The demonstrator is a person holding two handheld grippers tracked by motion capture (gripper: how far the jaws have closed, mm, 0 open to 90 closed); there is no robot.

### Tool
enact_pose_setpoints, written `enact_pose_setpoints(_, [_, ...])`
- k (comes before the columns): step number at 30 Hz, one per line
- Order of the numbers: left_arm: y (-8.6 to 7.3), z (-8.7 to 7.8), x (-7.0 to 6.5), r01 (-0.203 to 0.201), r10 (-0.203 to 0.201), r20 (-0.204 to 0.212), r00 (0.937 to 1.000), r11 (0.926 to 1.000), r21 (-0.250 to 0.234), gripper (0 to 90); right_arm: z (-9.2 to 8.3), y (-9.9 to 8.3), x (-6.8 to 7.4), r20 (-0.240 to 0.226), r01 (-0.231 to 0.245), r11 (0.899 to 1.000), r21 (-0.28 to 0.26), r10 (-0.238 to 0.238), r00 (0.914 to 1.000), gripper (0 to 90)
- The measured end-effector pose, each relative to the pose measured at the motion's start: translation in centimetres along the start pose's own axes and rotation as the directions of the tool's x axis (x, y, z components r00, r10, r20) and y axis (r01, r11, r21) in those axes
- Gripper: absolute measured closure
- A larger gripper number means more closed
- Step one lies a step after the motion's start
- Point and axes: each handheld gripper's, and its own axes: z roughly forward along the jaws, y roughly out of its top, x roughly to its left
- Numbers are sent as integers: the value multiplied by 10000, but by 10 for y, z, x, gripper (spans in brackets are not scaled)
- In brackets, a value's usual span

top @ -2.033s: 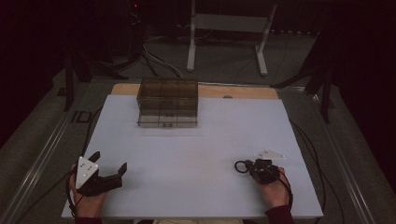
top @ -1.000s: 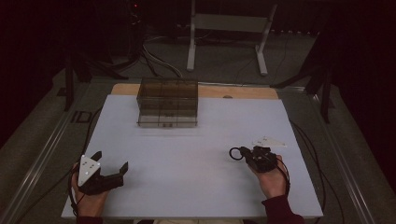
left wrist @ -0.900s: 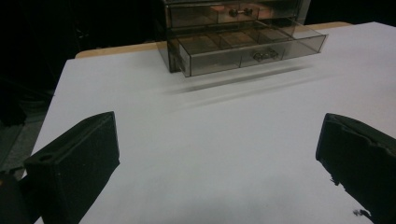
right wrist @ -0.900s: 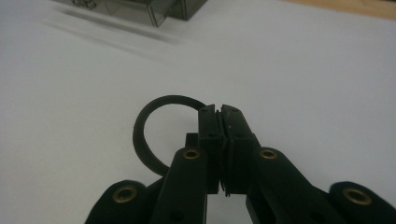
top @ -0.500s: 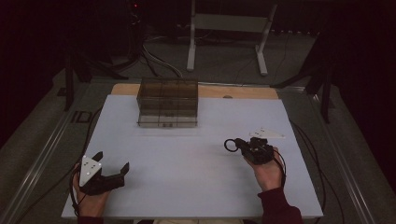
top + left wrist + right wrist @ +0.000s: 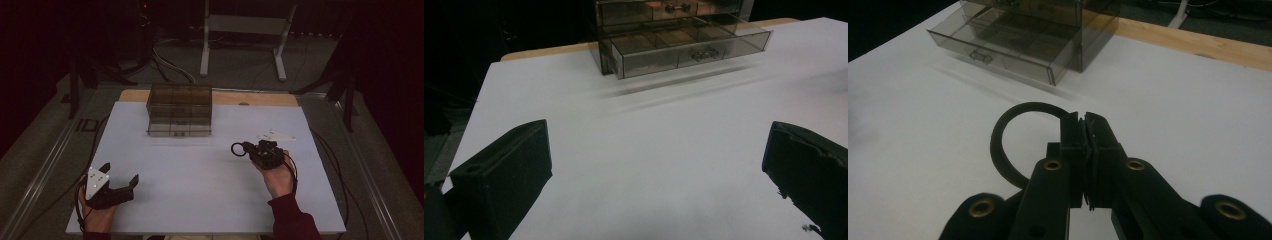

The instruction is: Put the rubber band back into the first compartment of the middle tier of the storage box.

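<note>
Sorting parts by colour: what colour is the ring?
Black ring, clearest in the right gripper view.

White table, wooden strip along far edge. Smoked clear drawer organiser at far centre-left; small white flat piece right of organiser.

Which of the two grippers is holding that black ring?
The right gripper: its jaws are pinched shut on the black ring. The left gripper stands wide open, with nothing between its jaws.
</note>
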Motion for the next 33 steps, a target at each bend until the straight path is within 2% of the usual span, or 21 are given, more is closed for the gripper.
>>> enact_pose_setpoints(8, [-1,0,0,41,-41,0,10000,10000,7,3,8,9,4,-233,-89,9999,-65,87,9997,888])
enact_pose_setpoints(27, [-2,0,1,24,-24,59,10000,10000,21,3,25,36,14,-267,128,9997,-228,-134,9996,889])
enact_pose_setpoints(31, [-2,0,0,21,-21,79,10000,10000,11,3,28,41,15,-595,-105,9993,-353,84,9982,889])
enact_pose_setpoints(33, [-2,1,0,-5,5,89,10000,10000,19,3,30,43,16,-609,-82,9992,-402,57,9981,889])
